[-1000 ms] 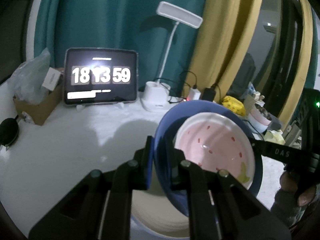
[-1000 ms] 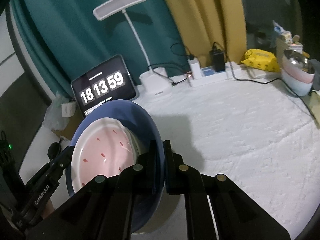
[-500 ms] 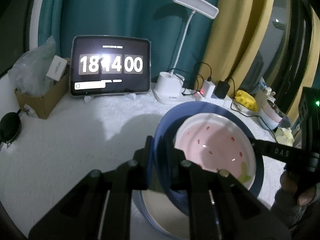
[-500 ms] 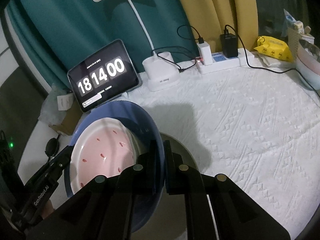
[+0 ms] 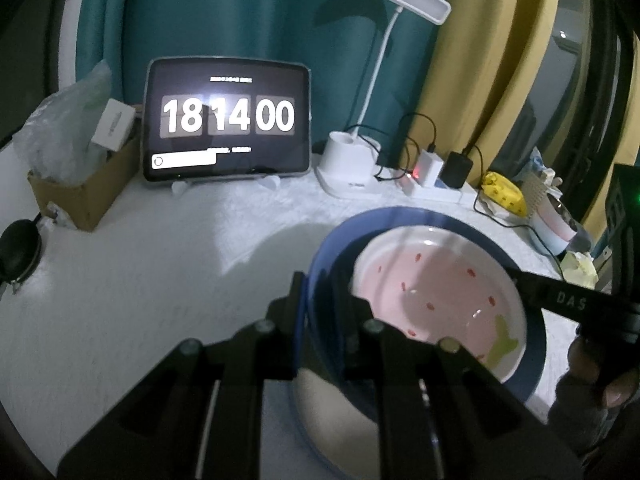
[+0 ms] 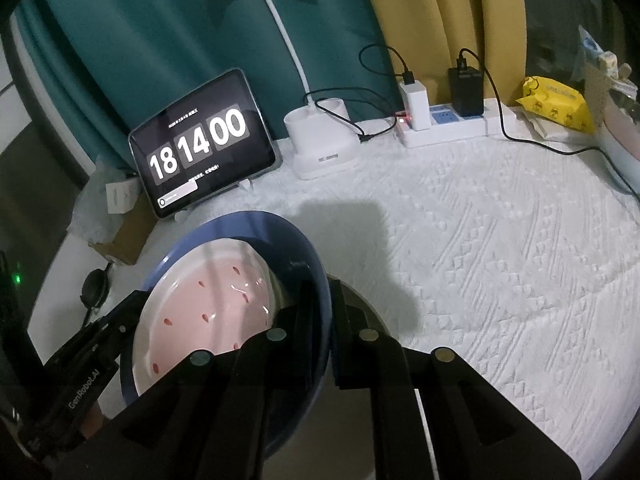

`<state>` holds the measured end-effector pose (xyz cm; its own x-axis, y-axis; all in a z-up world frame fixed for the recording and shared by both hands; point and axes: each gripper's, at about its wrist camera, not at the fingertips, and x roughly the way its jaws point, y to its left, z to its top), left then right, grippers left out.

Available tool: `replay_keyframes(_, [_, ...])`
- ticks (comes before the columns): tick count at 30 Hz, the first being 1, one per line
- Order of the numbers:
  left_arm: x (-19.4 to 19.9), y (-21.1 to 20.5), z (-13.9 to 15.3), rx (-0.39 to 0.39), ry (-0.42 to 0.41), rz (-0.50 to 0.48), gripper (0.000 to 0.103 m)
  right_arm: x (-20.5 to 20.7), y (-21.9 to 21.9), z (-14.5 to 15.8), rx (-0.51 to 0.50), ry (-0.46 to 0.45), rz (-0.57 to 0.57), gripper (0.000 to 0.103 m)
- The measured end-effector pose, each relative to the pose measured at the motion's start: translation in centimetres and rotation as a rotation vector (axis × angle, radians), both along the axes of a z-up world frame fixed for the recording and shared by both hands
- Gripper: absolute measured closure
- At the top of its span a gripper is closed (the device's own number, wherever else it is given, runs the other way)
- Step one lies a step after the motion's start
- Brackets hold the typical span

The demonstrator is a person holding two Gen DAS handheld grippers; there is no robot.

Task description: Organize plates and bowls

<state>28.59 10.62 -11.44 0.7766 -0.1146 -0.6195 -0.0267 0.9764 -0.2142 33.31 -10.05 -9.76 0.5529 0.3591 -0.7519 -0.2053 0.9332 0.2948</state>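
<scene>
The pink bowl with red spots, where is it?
The pink spotted bowl sits inside the big blue bowl, which both grippers hold by its rim, in front of the clock tablet.

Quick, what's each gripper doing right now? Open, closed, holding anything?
Left gripper: closed on the rim of the blue bowl.
Right gripper: closed on the opposite rim of that bowl, which has the pink bowl inside.

Left hand-held gripper (image 5: 318, 284) is clamped on the near-left rim of the blue bowl (image 5: 536, 344). A pink bowl (image 5: 436, 292) sits inside it. A pale plate (image 5: 332, 424) lies beneath, on the white table (image 5: 120, 280). A tablet clock (image 5: 227, 124) stands at the far left.
</scene>
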Motion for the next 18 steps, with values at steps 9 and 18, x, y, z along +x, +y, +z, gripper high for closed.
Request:
replay_keyframes(9, [-0.5, 0.0, 0.0, 0.007, -0.008, 0.023, 0.087, -0.8, 0.1, 0.1, -0.065, -0.036, -0.015, 0.085])
replay_keyframes(18, [-1.8, 0.0, 0.1, 0.046, 0.000, 0.064, 0.064, -1.7, -0.2, 0.2, -0.117, -0.039, -0.033, 0.068])
